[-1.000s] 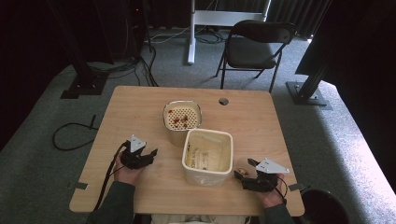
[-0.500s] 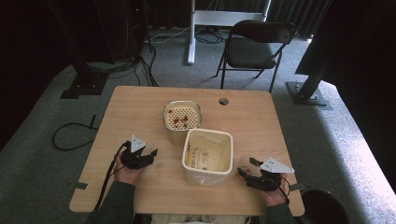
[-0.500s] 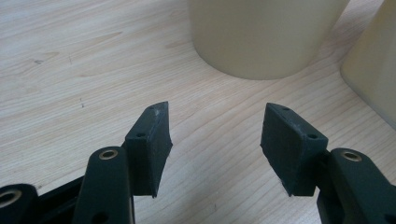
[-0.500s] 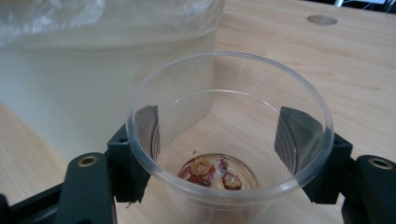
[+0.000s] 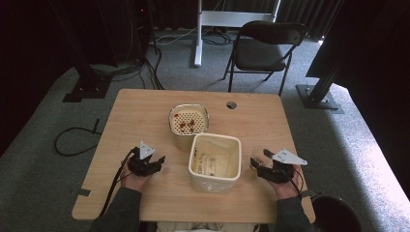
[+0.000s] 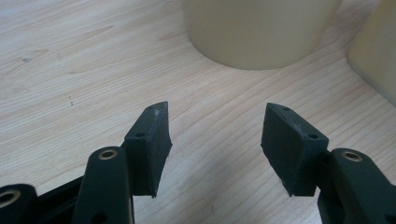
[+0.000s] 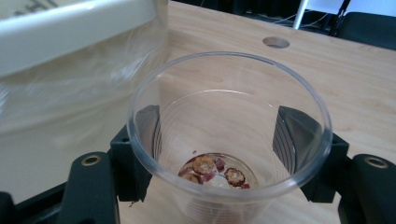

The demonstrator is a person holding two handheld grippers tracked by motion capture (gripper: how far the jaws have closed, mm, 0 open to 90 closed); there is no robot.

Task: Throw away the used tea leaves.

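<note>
Right gripper (image 7: 224, 154) fingers just closed around clear cup (image 7: 229, 140), clamped for lifting beside tub (image 5: 215, 162). Left gripper (image 6: 215, 149) fingers apart, empty, idling on counter (image 5: 145, 111).

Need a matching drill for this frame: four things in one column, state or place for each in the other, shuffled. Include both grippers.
Things:
1. left gripper
2. right gripper
3. clear cup
4. round strainer bowl

States or places:
A. holds red dried slices at its bottom, between two jaws
B. on the table beyond the square tub, red bits inside
C. jaws apart over bare wood, nothing between them
D. jaws on either side of a cup, pressed on its wall

Pairs: 1-C, 2-D, 3-A, 4-B
</note>
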